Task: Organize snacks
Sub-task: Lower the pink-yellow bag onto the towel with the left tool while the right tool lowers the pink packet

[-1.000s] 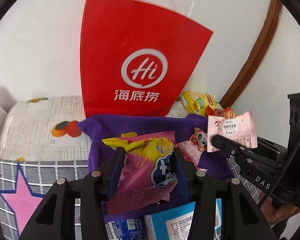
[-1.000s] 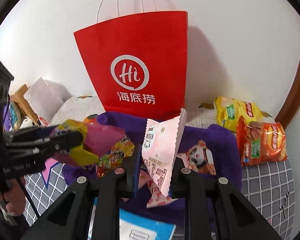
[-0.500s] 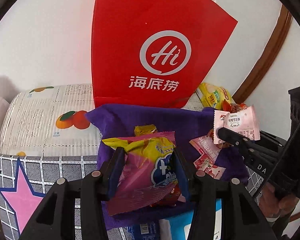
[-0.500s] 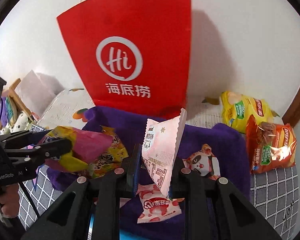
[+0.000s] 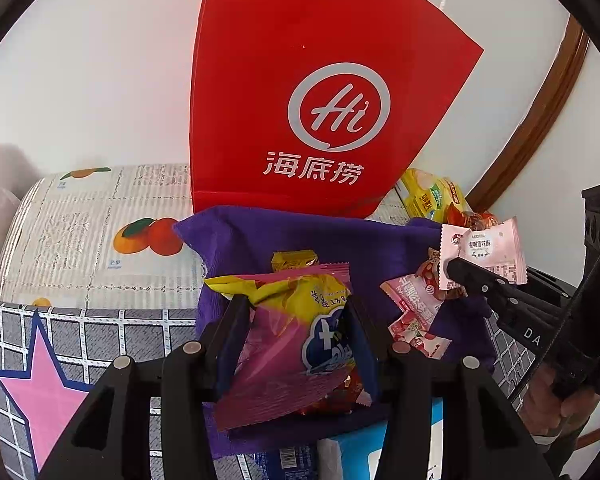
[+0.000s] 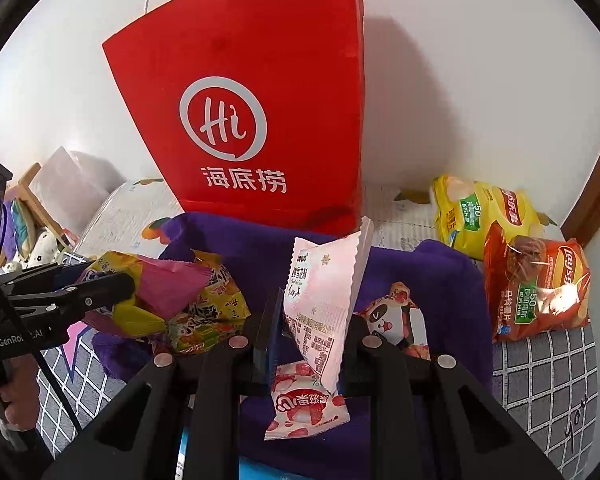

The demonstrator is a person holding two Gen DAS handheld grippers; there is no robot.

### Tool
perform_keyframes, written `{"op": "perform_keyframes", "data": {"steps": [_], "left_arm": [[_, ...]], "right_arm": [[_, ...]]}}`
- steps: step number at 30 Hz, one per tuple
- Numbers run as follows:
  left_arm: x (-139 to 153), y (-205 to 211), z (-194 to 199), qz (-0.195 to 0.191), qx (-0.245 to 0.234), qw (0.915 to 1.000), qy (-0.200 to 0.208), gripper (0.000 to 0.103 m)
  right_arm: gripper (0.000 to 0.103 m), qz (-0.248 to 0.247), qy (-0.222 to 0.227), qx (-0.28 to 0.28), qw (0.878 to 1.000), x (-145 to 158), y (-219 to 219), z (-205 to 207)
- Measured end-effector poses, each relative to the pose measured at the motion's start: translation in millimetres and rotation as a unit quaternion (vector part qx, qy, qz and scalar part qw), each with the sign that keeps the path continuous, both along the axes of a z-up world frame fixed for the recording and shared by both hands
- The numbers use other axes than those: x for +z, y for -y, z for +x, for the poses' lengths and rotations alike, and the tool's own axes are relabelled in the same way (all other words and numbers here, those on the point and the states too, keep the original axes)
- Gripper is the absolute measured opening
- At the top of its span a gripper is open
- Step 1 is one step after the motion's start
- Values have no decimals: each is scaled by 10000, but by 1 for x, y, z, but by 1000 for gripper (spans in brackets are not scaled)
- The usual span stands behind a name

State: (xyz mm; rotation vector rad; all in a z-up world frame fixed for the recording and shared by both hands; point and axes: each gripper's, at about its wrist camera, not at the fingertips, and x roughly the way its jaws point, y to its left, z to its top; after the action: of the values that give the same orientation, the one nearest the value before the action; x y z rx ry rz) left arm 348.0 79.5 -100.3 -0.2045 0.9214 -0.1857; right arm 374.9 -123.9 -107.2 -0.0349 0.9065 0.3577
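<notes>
The left gripper (image 5: 296, 320) is clamping a pink-and-yellow snack packet (image 5: 288, 344) between its fingers, hanging in front of the red paper bag (image 5: 312, 92) above the purple cloth (image 5: 340, 236). The right gripper (image 6: 308, 328) is pinching a pale pink wafer packet (image 6: 324, 288) upright, also before that bag, right of the other packet.

The red bag (image 6: 252, 120) reads "Hi 海底捞" (white print), the orange chip packet (image 6: 536, 284) "Lay's" and "-50".
</notes>
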Motion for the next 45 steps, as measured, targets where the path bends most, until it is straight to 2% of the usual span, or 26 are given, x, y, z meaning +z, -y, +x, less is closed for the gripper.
{"op": "perform_keyframes", "data": {"steps": [22,34,39,45], "left_arm": [[1,-6,0,-51,98,9999,-2,47],[0,-4,2,-140,68,9999,-42,47],[-2,-1,2,-456,3,9990,-43,47],[-5,10,3,-370,-104,9992,-107,47]], "right_arm": [[21,-68,13,32,10000,-1,-6,-2],[21,-136,-473,205,9986,-29,-20,11],[21,-303,-664,164,9972,-43,-24,15],[22,-311,-902,181,9953,-54,-25,20]]}}
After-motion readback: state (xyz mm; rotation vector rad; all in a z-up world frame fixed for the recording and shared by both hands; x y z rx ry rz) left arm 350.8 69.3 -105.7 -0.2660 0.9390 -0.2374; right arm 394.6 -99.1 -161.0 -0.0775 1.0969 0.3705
